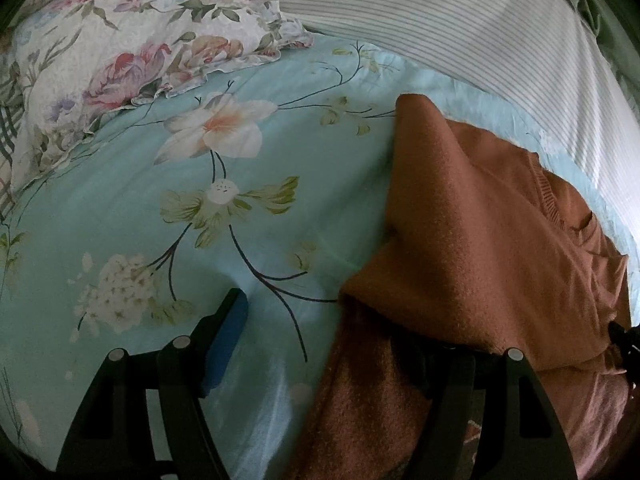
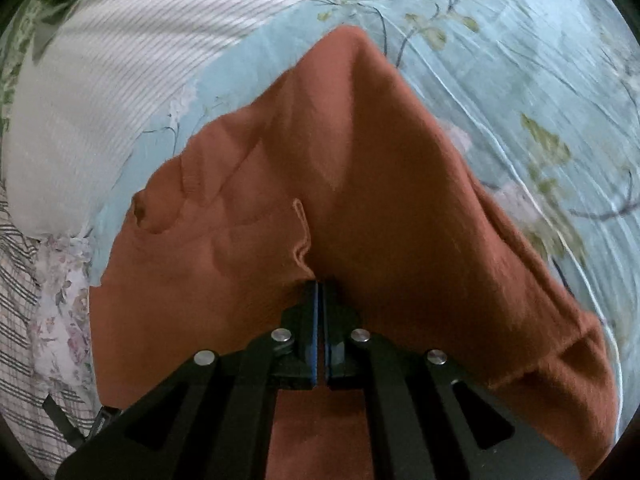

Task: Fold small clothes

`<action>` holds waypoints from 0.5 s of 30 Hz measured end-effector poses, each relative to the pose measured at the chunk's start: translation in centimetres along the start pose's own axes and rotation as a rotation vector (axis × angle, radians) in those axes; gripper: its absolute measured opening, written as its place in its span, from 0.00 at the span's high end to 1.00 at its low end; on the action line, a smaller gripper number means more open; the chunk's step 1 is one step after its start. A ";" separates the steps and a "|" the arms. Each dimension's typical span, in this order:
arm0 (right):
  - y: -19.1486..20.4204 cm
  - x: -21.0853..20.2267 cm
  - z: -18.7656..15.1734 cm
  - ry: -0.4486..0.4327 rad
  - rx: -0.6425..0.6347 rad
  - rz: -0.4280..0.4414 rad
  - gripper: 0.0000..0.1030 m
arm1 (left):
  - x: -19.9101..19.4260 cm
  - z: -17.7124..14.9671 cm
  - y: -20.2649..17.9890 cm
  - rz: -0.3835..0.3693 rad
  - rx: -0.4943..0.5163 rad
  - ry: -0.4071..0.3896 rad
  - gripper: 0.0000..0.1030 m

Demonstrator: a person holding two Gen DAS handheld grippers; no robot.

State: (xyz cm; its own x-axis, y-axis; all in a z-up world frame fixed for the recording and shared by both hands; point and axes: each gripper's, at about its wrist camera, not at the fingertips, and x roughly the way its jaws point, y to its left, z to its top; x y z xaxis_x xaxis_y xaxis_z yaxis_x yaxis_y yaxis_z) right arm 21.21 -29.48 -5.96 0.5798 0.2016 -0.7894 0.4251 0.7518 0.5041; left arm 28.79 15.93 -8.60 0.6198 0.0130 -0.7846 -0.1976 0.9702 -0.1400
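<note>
A rust-brown knit sweater (image 1: 472, 232) lies on a light blue floral bedsheet (image 1: 280, 208). In the left wrist view my left gripper (image 1: 320, 332) is open: its left finger (image 1: 228, 336) with the blue pad rests over bare sheet, and the right finger is hidden under the sweater's edge. In the right wrist view my right gripper (image 2: 320, 292) is shut on a fold of the sweater (image 2: 360, 184), which rises in a peak ahead of it. Part of the right gripper shows at the right edge of the left wrist view (image 1: 624, 336).
A floral pillow (image 1: 132, 44) lies at the far left. A white striped sheet or cover (image 1: 460, 20) runs along the back, and it also shows in the right wrist view (image 2: 100, 92). Plaid fabric (image 2: 20, 300) lies at the left there.
</note>
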 end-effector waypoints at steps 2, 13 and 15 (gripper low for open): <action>-0.2 -0.8 0.0 -0.012 -0.001 0.020 0.97 | 0.0 0.0 0.1 -0.005 -0.004 0.000 0.30; 2.2 -0.2 0.7 0.044 -0.196 0.012 0.46 | 0.1 0.0 -0.4 0.018 0.007 0.004 0.30; 2.7 0.6 1.0 0.040 -0.233 -0.009 0.46 | 0.1 0.1 -0.5 0.022 0.015 0.015 0.30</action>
State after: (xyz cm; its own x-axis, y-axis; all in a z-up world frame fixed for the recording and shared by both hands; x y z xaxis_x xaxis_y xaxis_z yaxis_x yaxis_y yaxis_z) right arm 23.38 -27.95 -4.76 0.5468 0.2149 -0.8092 0.2554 0.8776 0.4056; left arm 29.05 15.46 -8.52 0.6043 0.0313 -0.7962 -0.1999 0.9732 -0.1134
